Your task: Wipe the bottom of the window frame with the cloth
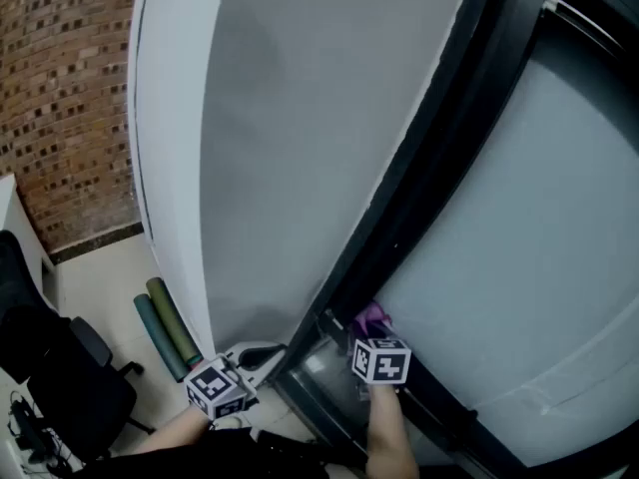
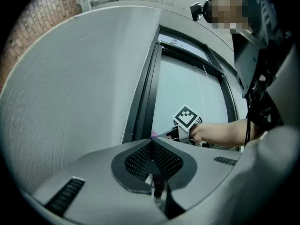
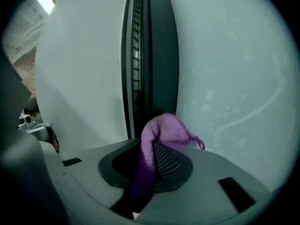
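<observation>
A purple cloth [image 3: 159, 132] is pinched in my right gripper [image 3: 154, 146], its bunched end pressed against the dark window frame [image 3: 150, 55] beside the frosted glass. In the head view the cloth [image 1: 372, 319] shows just past the right gripper [image 1: 371, 339], low on the frame's black channel [image 1: 419, 208]. My left gripper [image 2: 152, 142] is shut with nothing between its jaws; it points toward the frame [image 2: 145, 93] and the right gripper's marker cube [image 2: 186, 117]. In the head view the left gripper [image 1: 275, 352] rests against the white wall near the frame.
A white wall panel [image 1: 290, 138] lies left of the frame and frosted glass [image 1: 539, 228] right of it. Two rolled green mats [image 1: 170, 332] lean by the wall. A black office chair [image 1: 60, 367] stands at lower left, before a brick wall [image 1: 60, 88].
</observation>
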Demonstrator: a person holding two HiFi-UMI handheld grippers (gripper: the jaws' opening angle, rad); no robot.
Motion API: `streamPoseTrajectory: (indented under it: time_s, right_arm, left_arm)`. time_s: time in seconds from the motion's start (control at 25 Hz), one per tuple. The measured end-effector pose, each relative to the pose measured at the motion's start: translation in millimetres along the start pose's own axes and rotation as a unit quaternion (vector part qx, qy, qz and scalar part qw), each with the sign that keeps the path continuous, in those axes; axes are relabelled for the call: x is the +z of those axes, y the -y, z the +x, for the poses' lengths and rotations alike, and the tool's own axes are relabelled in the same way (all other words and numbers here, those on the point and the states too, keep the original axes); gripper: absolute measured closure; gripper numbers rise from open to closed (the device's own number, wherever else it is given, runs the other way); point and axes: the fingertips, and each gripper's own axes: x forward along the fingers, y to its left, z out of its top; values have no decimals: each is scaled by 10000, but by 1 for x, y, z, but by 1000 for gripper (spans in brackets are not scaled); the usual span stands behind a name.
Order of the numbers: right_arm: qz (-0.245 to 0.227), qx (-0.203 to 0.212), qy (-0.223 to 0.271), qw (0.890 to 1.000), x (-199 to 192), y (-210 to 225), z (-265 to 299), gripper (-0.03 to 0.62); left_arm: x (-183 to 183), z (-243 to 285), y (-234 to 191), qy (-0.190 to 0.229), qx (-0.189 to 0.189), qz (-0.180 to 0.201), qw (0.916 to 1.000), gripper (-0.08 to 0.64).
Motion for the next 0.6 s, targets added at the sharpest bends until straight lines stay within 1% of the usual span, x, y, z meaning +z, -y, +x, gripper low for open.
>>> streamPoseTrajectory:
  time_s: [0.12,0.32,0.36,0.48,0.52,0.6]
  right_arm:
    - [-273,-43,-77,9996,5,1,0,517]
    - [-164,46,-77,9998,15,8,9,517]
    - [-226,-5,-107,9997,14,9,10,517]
    - [-703,-363,-243,9966,7,9,7,517]
    - [-784,-473,-250,9955,4,10,5,517]
    - [-740,-622,-236,9950,-3,14,1,517]
  left_arm:
    - [-1,4,5,-15,-57,-113,9999,558]
    - [-3,16,2,-45,-203,-133,9997,558]
    - [-3,18,2,-56,-247,-131,9996,558]
    - [-7,20,7,-138,-420,-114,9990,558]
    - [-8,21,10,-176,-472,-136,9986,558]
    - [-8,23,14,-182,-560,-149,9982,558]
